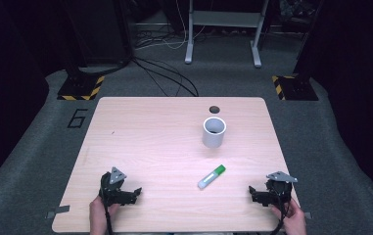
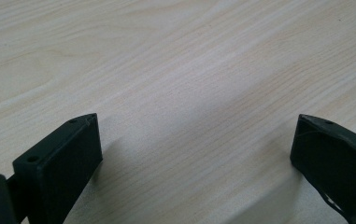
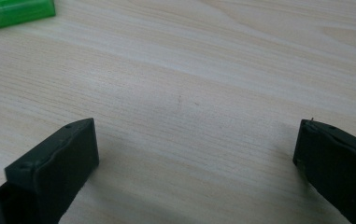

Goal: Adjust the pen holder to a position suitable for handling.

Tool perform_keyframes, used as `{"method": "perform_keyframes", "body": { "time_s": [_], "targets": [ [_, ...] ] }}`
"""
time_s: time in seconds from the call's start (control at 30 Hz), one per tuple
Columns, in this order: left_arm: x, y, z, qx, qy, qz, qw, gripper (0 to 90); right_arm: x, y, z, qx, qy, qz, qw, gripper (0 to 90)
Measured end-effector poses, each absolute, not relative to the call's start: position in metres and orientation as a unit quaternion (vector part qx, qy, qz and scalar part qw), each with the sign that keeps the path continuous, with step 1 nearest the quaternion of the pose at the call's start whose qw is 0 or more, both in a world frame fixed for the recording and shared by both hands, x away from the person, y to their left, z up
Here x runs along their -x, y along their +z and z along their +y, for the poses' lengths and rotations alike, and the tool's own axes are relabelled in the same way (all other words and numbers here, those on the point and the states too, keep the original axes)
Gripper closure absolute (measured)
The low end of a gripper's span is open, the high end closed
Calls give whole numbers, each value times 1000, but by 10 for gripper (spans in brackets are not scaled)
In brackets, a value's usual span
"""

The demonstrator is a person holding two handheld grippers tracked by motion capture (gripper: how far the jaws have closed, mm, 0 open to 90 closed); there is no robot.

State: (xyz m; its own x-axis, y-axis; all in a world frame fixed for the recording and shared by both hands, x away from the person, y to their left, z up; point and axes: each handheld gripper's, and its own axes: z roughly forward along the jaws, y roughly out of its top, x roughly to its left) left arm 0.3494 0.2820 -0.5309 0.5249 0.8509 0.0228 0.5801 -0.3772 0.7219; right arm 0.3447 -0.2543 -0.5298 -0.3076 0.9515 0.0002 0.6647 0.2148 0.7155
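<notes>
A white marker with a green cap (image 1: 211, 176) lies on the wooden table (image 1: 150, 142), slanted, a little right of centre near the front. A white cylindrical cup (image 1: 214, 131) stands upright behind it. My left gripper (image 1: 136, 192) rests at the front left, held by a hand, and points right toward the marker. My right gripper (image 1: 251, 191) rests at the front right and points left. In the left gripper view (image 2: 196, 128) the jaws stand wide apart over bare wood. The right gripper view (image 3: 196, 130) shows the same, with the marker's green cap (image 3: 19, 11) at top left.
A dark round hole (image 1: 215, 109) sits in the table behind the cup. Beyond the table are grey carpet, black cables (image 1: 169, 78), a white frame's legs (image 1: 223, 29) and yellow-black striped bases (image 1: 81, 88).
</notes>
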Motion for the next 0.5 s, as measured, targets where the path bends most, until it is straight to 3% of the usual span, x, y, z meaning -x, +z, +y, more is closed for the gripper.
{"method": "perform_keyframes", "body": {
  "time_s": [0.5],
  "targets": [
    [-349,-531,282,-805,202,443,338,23,-345,-529,-256,-534,313,753,224,0]
  ]
}}
